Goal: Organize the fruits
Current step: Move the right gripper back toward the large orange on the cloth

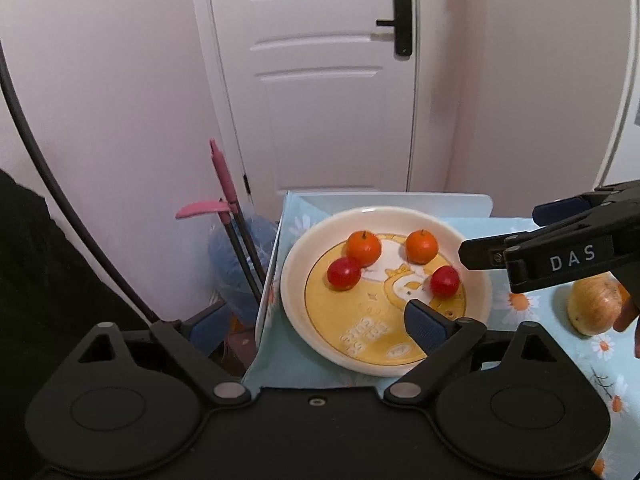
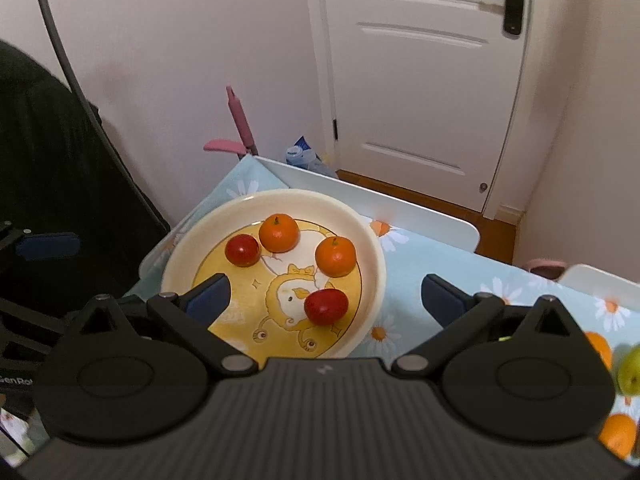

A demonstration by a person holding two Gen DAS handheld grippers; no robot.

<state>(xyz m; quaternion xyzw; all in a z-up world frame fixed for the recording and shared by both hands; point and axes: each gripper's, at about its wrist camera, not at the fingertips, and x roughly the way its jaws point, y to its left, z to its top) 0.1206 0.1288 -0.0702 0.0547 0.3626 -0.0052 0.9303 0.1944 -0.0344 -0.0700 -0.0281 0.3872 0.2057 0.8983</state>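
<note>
Both grippers hang open over the plate [image 2: 372,256], at the tabletop's far left corner: the right gripper [image 2: 324,300] straddles its near right part, the left gripper [image 1: 316,324] its left edge. Two oranges [image 2: 279,233] [image 2: 335,256] lie toward the plate's far side, one tomato [image 2: 241,250] beside the left orange, another tomato [image 2: 326,307] nearer. A pear [image 1: 592,306] rests on the cloth to the plate's right.
</note>
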